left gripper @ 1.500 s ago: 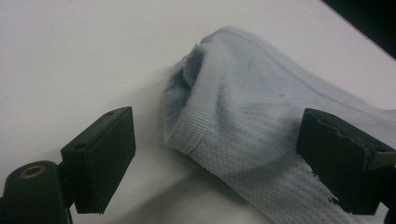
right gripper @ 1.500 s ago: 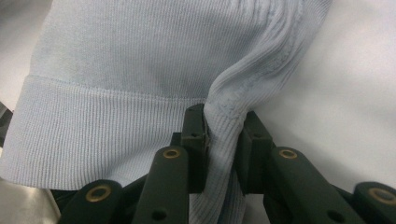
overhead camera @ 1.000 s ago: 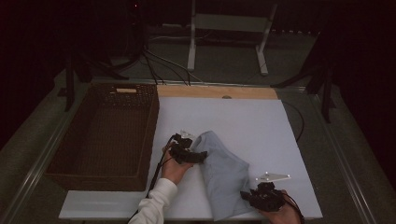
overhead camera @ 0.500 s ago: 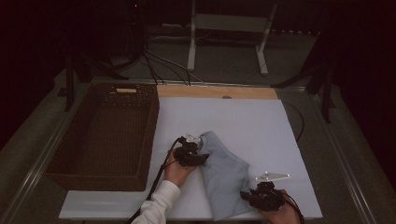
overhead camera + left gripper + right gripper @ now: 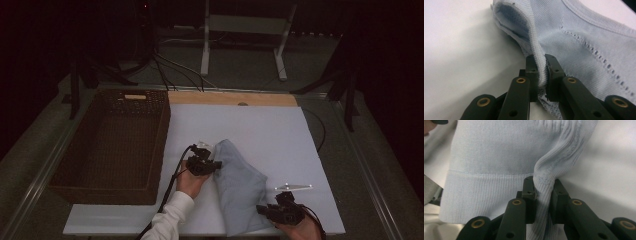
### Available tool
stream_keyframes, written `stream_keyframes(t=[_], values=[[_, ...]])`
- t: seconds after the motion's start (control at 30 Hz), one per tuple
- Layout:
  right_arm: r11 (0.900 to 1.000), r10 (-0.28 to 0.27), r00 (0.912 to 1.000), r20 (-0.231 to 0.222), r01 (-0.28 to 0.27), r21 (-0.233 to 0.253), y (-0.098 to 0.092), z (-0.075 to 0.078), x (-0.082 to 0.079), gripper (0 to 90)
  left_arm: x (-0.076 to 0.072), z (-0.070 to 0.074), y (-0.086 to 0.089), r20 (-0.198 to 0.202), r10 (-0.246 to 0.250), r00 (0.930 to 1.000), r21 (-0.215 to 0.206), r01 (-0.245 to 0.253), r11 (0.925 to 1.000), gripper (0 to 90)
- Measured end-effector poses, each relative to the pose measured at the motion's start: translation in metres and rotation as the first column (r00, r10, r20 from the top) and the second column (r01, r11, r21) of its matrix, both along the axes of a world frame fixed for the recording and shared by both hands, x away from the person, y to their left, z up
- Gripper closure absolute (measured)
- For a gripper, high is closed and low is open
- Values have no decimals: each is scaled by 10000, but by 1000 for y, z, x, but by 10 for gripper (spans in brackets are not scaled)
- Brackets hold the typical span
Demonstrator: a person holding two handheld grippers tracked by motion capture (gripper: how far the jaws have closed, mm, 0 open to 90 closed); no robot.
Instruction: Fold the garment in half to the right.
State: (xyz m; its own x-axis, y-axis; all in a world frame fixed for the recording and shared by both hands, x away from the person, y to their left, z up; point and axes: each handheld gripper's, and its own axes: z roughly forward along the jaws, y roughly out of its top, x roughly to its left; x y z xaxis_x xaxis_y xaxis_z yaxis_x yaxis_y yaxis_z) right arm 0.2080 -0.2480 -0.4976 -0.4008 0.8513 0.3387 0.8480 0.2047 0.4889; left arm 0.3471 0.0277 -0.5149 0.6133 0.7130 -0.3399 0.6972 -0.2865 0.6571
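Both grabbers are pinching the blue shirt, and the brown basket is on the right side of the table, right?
Not quite. Both grippers do pinch the light blue garment, but the brown basket sits on the left side of the table, as the high view shows.

- High view: dim; the white worktop (image 5: 280, 135) is the brightest area, with blackness from 9 through 12 to 3 o'clock.
- Both gripper views: bright, near jaws soft, faint shadows.
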Motion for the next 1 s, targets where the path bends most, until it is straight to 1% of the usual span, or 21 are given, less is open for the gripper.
stream_keyframes(t=[0.03, 0.07, 0.1, 0.13, 0.17, 0.2, 0.27, 0.33, 0.37, 0.6, 0.77, 0.8, 0.83, 0.87, 1.0], values=[[10000, 0, 10000, 0, 0, 0, 0, 0, 0, 779, 0, 0, 0, 0, 0, 10000, 0, 0, 10000, 838], [9998, -38, 10000, 15, 38, 170, 0, 2, 0, 783, 1, 3, 1, 26, 41, 10000, -66, -41, 10000, 838], [9998, -38, 10000, 15, 38, 170, 0, 2, 0, 783, 1, 3, 1, 26, 41, 10000, -66, -41, 10000, 838], [9994, -46, 9999, 92, 43, 352, 0, 5, 0, 786, 1, 5, 4, 68, 102, 9999, -137, -101, 9999, 838], [9994, -46, 9999, 92, 43, 352, 0, 5, 0, 786, 1, 5, 4, 68, 102, 9999, -137, -101, 9999, 838], [9988, -88, 9999, 144, 81, 490, 0, 7, 0, 787, 2, 9, 6, 98, 202, 9997, -273, -199, 9994, 838], [9984, -113, 9998, 183, 103, 556, 0, 9, 0, 788, 2, 11, 8, 147, 217, 9997, -278, -212, 9994, 838], [9975, -141, 9996, 250, 123, 701, 1, 12, 1, 790, 3, 17, 10, 275, 265, 9993, -253, -258, 9993, 838], [9975, -141, 9996, 250, 123, 701, 1, 12, 1, 790, 3, 17, 10, 275, 265, 9993, -253, -258, 9993, 838], [9966, -60, 9987, 499, 19, 820, 6, 20, 2, 790, 4, 30, 11, 512, 460, 9976, -199, -450, 9988, 839], [9953, 49, 9990, 445, -92, 966, 8, 24, 4, 791, 7, 35, 10, 479, 594, 9971, -196, -586, 9981, 838], [9949, 58, 9989, 467, -104, 1001, 8, 25, 6, 791, 8, 39, 9, 557, 580, 9968, -175, -571, 9982, 838], [9949, 58, 9989, 467, -104, 1001, 8, 25, 6, 791, 8, 39, 9, 557, 580, 9968, -175, -571, 9982, 839], [9945, 47, 9987, 513, -101, 1040, 9, 28, 7, 791, 9, 43, 8, 632, 579, 9963, -186, -569, 9982, 839], [9933, 33, 9984, 567, -98, 1148, 9, 31, 8, 791, 11, 49, 8, 712, 621, 9955, -193, -608, 9980, 839]])
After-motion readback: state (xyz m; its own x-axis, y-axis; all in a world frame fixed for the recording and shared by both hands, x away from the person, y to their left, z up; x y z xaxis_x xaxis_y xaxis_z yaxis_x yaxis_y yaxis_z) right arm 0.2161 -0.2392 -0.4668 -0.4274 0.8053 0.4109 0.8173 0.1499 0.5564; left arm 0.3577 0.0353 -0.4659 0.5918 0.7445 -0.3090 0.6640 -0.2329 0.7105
